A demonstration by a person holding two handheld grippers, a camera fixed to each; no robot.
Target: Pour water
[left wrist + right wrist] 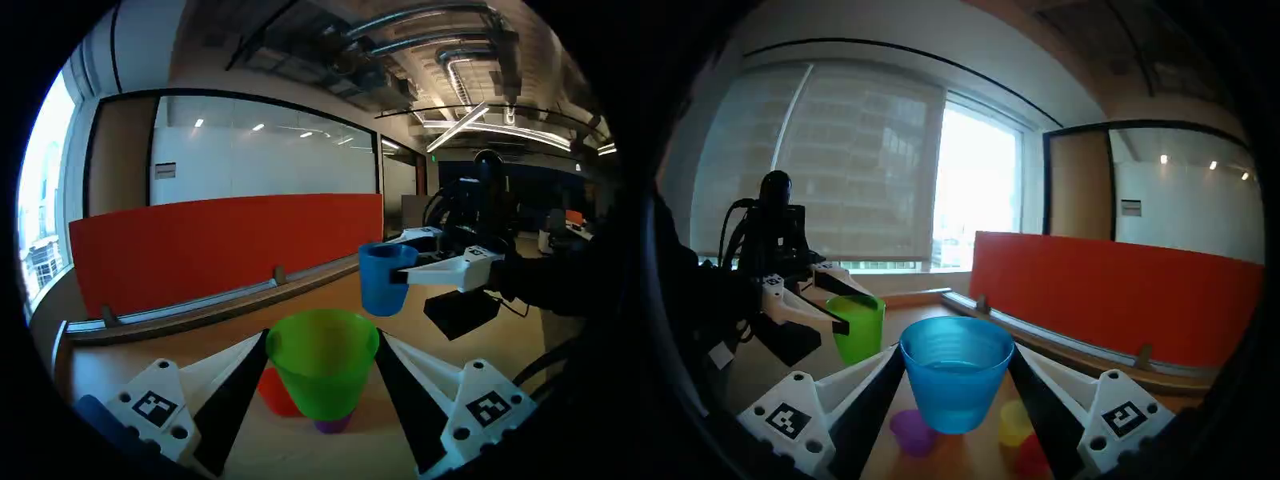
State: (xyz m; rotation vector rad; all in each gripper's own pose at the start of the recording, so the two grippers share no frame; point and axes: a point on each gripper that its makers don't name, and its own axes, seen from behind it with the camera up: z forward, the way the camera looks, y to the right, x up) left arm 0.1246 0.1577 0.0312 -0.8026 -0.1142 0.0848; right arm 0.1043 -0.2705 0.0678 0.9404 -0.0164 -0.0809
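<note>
— What do your left tongs hold?

— My left tongs (322, 376) are closed on a green translucent plastic cup (322, 356), with one finger pressing on each side. The cup is upright and lifted over the light wooden table (420, 336). Whether something is inside it, I cannot tell.

— And the right ones?

— My right tongs (956, 364) grip a blue translucent plastic cup (956, 396) in the same way, both fingers against its wall. It is upright also. Clear water (954, 370) stands in it, at around half of its height.

— How do the two cups stand to each other?

— They are near but apart, not touching. In the left gripper view the blue cup is higher than the green one and to its right, held in the air in front of the long orange-red partition (224, 240) at the far edge of the table.

— What is under them?

— On the table below the blue cup stand a small purple cup (912, 430), a small yellow cup (1014, 420) and a small red cup (1030, 458), close together.
</note>
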